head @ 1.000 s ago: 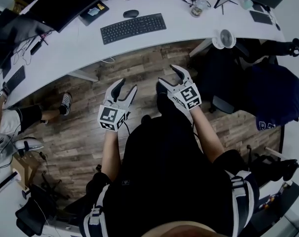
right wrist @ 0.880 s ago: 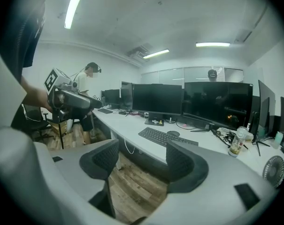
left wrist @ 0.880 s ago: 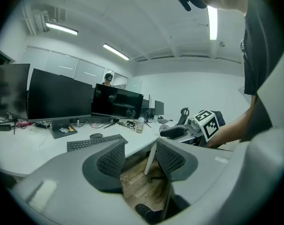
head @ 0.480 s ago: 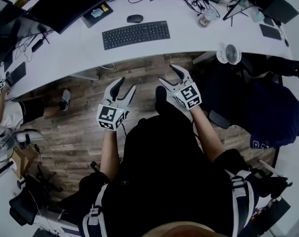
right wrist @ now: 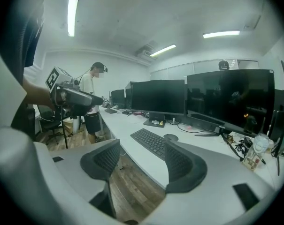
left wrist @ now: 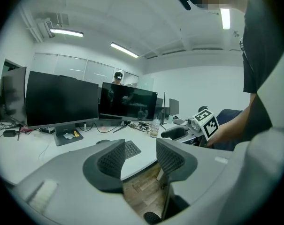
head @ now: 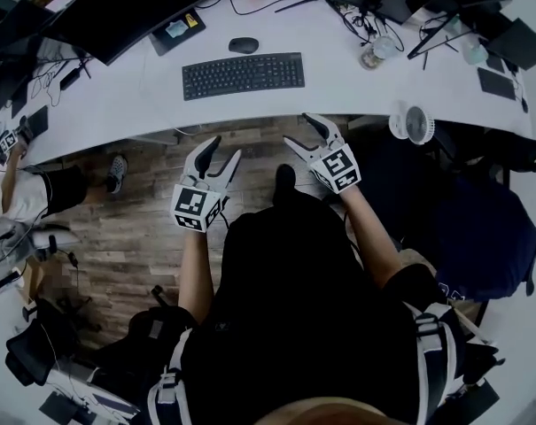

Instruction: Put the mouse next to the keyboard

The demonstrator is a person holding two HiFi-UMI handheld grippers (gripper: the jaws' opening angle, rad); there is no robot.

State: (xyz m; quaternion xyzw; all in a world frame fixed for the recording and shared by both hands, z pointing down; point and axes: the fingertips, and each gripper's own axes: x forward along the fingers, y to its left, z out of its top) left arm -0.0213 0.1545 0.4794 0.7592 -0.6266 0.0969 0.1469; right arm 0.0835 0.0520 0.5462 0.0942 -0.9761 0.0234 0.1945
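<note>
The black mouse (head: 243, 45) is seen on the white worktop (head: 356, 73), just behind the far edge of the black keyboard (head: 243, 75), about at its middle and in front of a dark monitor (head: 135, 3). Both grippers are held over the wooden floor (head: 126, 228), short of the worktop's near edge and well apart from the mouse. The left gripper (head: 226, 149) is pointed towards the keyboard, its fingers spread wide with only air between them. The fingers of the right gripper (head: 300, 131) are likewise set wide and empty, with keyboard and mouse seen beyond them.
</note>
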